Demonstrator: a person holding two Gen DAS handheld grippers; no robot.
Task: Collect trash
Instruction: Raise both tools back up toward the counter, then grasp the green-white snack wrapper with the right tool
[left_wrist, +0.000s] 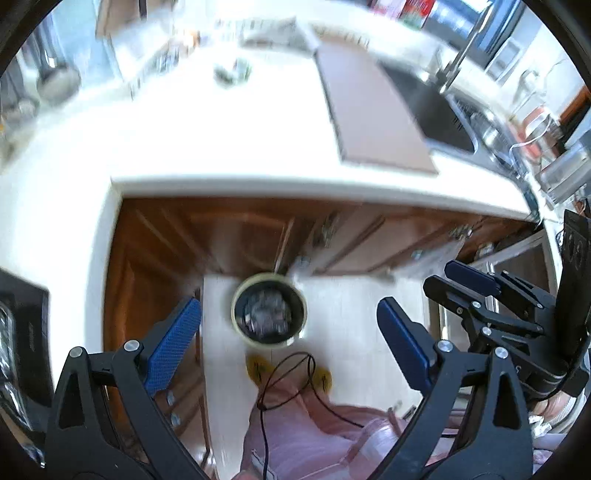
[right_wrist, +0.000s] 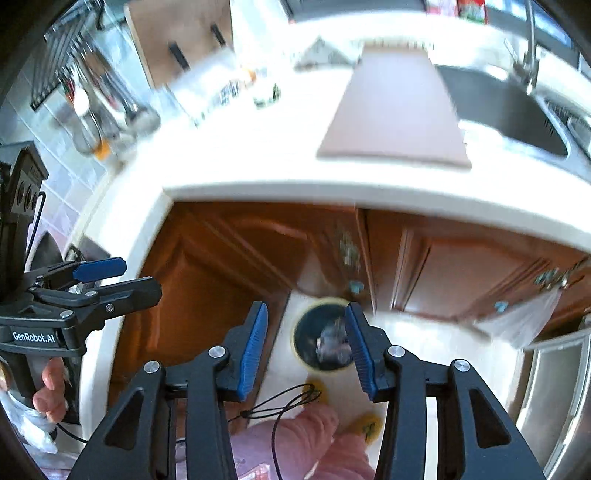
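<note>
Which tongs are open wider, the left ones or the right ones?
The left tongs: their blue pads stand much farther apart. The right tongs are open too, but with a narrower gap, and both are empty.

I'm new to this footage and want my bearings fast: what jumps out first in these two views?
A round trash bin on the pale floor, dark inside and holding crumpled waste, sits straight below both grippers. The left gripper is open and empty; so is the right gripper. Above lies a white countertop carrying a pinkish cutting board, with a sink at its right.
</note>
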